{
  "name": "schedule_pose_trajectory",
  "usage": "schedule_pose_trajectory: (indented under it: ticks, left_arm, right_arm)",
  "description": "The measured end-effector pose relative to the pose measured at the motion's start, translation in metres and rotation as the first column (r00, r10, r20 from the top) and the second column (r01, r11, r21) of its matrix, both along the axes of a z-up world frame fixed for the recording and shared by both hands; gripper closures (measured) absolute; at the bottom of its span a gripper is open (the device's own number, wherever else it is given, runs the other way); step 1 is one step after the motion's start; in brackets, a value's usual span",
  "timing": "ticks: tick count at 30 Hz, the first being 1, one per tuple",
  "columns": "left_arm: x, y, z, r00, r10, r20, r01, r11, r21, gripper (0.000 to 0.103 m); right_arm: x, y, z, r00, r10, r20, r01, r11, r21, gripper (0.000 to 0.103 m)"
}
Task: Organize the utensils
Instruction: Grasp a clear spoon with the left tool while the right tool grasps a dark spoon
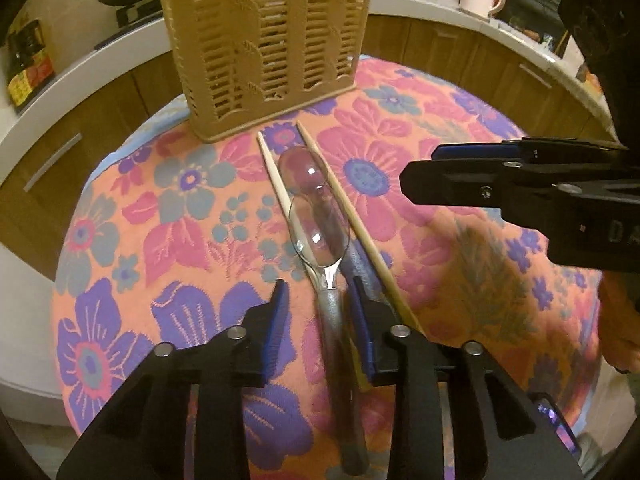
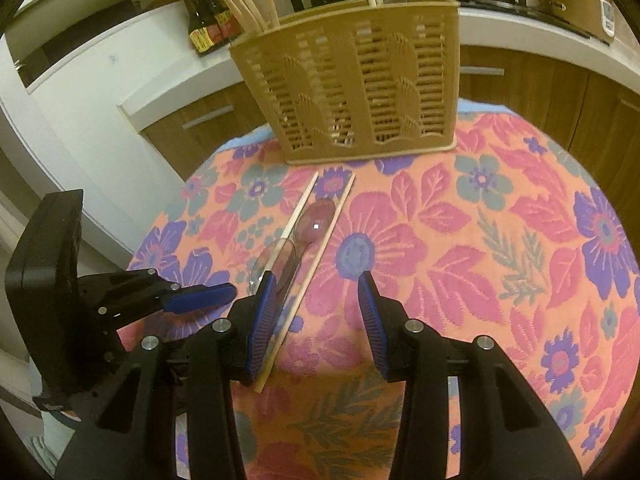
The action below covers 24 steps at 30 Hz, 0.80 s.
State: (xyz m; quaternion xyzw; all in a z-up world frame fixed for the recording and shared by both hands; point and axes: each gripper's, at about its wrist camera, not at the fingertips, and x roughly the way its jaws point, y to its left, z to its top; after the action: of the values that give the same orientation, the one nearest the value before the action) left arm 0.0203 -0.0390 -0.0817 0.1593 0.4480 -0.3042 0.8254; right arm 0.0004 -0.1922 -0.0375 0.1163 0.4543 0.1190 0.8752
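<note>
Our left claw [image 1: 318, 296] stood open, its blue pads astride the handle of the upper clear spoon [image 1: 320, 224], not yet pinching it. Ahead of that claw lay a second clear spoon [image 1: 298, 168], both spoons between two chopsticks [image 1: 276, 184], with the slotted holder [image 1: 264, 52] further ahead on the flowered tabletop [image 1: 120, 248]. Our right claw [image 2: 320, 292] hung wide and empty, its left pad over the nearer chopstick [image 2: 296, 276].

We judged the risks thus: the right pad of the left claw sat close to a chopstick, so closing might catch it too; the stacked spoons, slick plastic, might slide or lift together.

On the right claw's body we read only "DA"; bottle labels [image 2: 204, 34] were too small to read.
</note>
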Motion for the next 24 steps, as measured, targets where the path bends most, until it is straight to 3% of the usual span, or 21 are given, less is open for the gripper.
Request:
schedule_pose_trajectory:
  ticks: [3, 5, 8, 11, 16, 24]
  left_arm:
    - [0.001, 0.0, 0.001, 1.0, 0.008, 0.002, -0.008, 1.0, -0.007, 0.083]
    - [0.002, 0.001, 0.001, 1.0, 0.017, 0.006, -0.017, 1.0, -0.011, 0.094]
    - [0.006, 0.011, 0.004, 0.999, 0.039, -0.037, -0.041, 0.997, -0.072, 0.094]
    - [0.012, 0.03, 0.01, 0.994, 0.079, -0.08, -0.09, 0.984, -0.151, 0.094]
    - [0.021, 0.057, 0.014, 0.983, 0.148, -0.107, -0.168, 0.963, -0.209, 0.094]
    - [0.03, 0.078, 0.015, 0.976, 0.184, -0.115, -0.207, 0.949, -0.24, 0.094]
  right_arm:
    - [0.002, 0.001, -0.002, 1.0, 0.01, -0.01, -0.01, 1.0, 0.012, 0.064]
    - [0.004, 0.001, -0.003, 1.0, 0.019, -0.02, -0.018, 0.999, 0.032, 0.064]
    - [0.006, 0.002, -0.002, 0.999, 0.026, -0.027, -0.024, 0.998, 0.058, 0.065]
    - [0.011, 0.005, -0.005, 0.997, 0.056, -0.049, -0.051, 0.993, 0.103, 0.073]
    - [0.027, 0.021, -0.014, 0.993, 0.079, -0.084, -0.069, 0.991, 0.112, 0.078]
    - [0.053, 0.049, -0.032, 0.985, 0.021, -0.172, -0.03, 0.998, -0.051, 0.088]
